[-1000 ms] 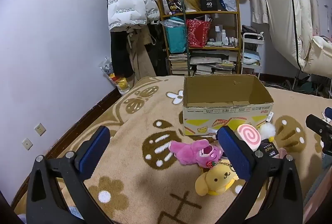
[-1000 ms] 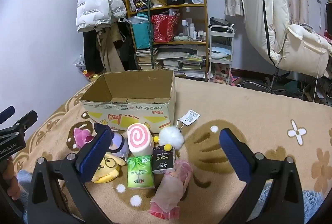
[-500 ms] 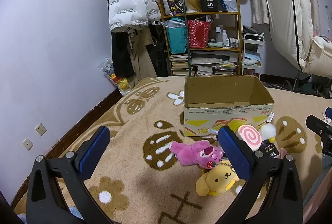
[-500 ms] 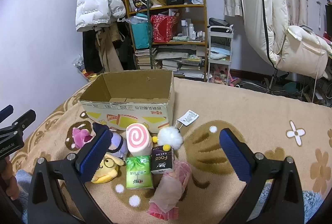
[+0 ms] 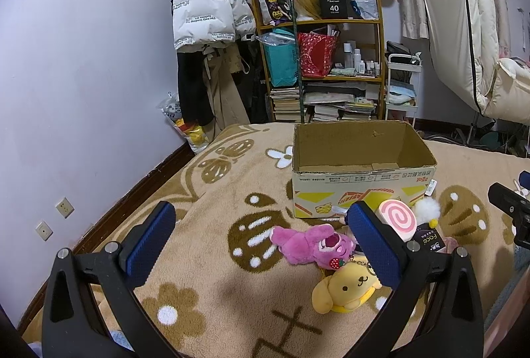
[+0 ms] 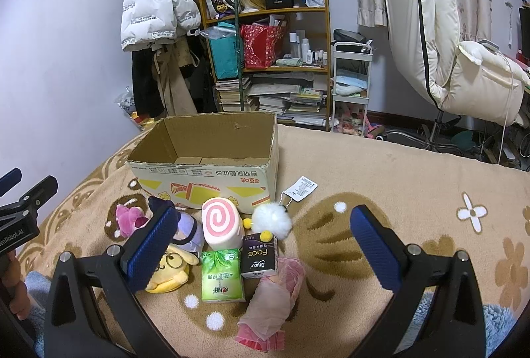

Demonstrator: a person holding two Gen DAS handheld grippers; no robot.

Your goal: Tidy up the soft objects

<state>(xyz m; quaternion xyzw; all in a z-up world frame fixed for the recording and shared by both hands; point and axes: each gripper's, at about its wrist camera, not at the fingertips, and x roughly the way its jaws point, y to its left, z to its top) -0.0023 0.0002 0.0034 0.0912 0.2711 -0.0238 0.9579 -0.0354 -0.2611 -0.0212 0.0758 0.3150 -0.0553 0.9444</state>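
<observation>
An open cardboard box stands on the brown patterned blanket. Before it lie a pink plush, a yellow dog plush, a purple plush, a pink swirl roll cushion, a white pom-pom, a green tissue pack, a black tissue pack and a pink wrapped bundle. My left gripper is open and empty, above the blanket left of the toys. My right gripper is open and empty, above the tissue packs.
A shelf full of books and bags stands behind the box, with coats hanging to its left. A white cart and a cream chair stand at the right. The wall runs along the blanket's left edge.
Both views have shifted very slightly; the grippers stay open and nothing on the blanket has moved.
</observation>
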